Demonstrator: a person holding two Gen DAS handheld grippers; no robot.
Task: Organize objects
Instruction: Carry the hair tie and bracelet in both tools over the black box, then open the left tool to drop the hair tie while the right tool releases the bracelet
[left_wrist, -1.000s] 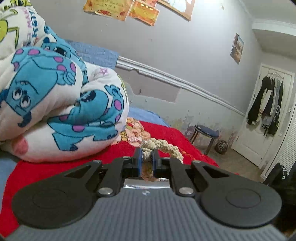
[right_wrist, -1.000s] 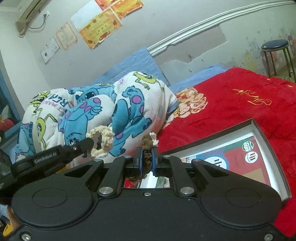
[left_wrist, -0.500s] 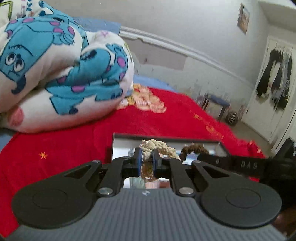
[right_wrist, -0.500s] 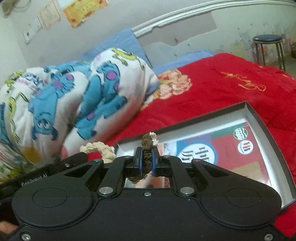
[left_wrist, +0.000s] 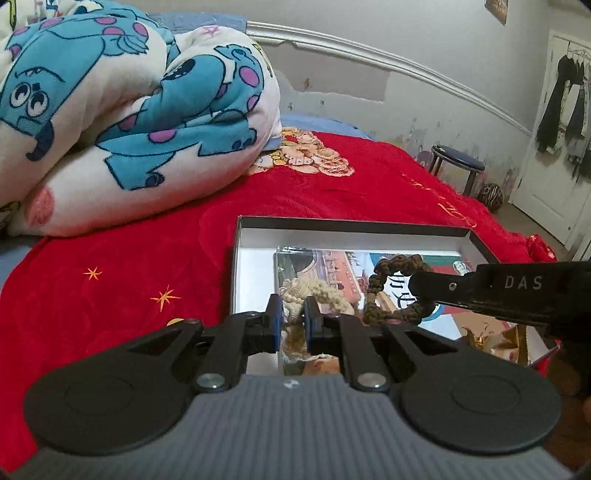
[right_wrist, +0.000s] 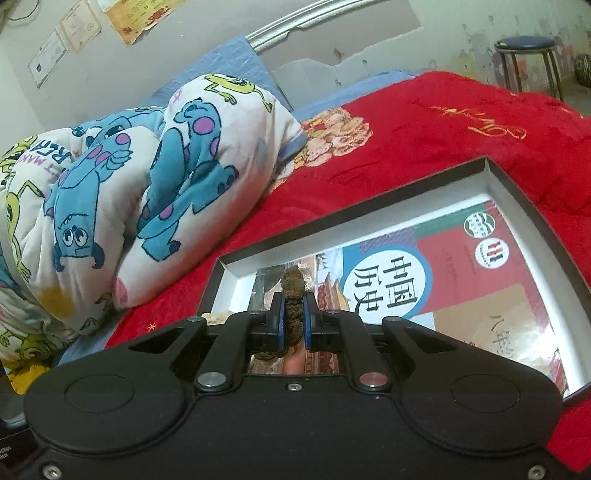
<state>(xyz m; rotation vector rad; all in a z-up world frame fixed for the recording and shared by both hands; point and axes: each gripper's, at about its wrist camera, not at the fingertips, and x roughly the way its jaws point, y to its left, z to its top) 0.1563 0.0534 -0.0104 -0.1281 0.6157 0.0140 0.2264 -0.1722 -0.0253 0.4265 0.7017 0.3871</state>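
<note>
my left hand-held gripper (left_wrist: 291, 314): black, blue pads, cream braided loop (left_wrist: 317, 291) | my right (right_wrist: 294, 317): brown braided loop (right_wrist: 294, 295) | blanket (left_wrist: 110, 295): red, gold stars | quilt (left_wrist: 110, 92): white, blue purple-spotted monsters | box (right_wrist: 532, 206): dark rim, white inside

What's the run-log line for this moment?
left gripper: shut on cream braid | right gripper: shut on brown braid | both over box

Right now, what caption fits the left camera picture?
Left gripper holds a cream bracelet over the open box.
</note>
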